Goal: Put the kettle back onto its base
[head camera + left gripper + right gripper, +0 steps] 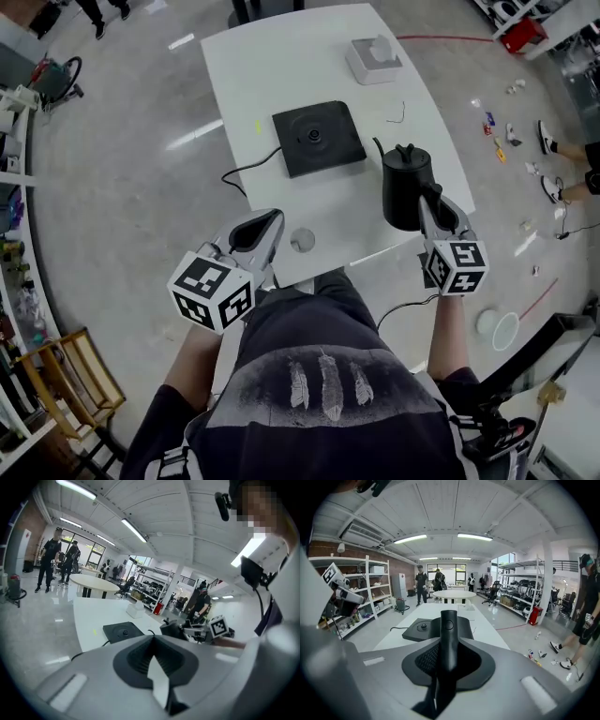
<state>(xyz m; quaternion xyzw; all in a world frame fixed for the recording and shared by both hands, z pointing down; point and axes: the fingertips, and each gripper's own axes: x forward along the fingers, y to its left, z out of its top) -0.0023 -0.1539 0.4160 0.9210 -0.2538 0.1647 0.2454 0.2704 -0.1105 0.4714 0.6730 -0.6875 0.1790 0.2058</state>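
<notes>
The black kettle (405, 183) with a thin spout hangs over the table's right front part, held by its handle (448, 634) in my right gripper (427, 199), which is shut on it. The square black base (317, 138) lies flat in the middle of the white table (281, 66), to the left of the kettle and farther away. In the right gripper view the base (423, 629) sits ahead and slightly left. My left gripper (272, 221) hovers at the table's near edge, shut, with nothing in it. The left gripper view shows the base (123, 632) and the kettle (173, 629).
A white box (375, 58) stands at the table's far right. A small round disc (302, 240) lies near the front edge. The base's cable (248, 169) runs off the left side. A person's feet (553, 159) and litter are on the floor at right; people stand farther off.
</notes>
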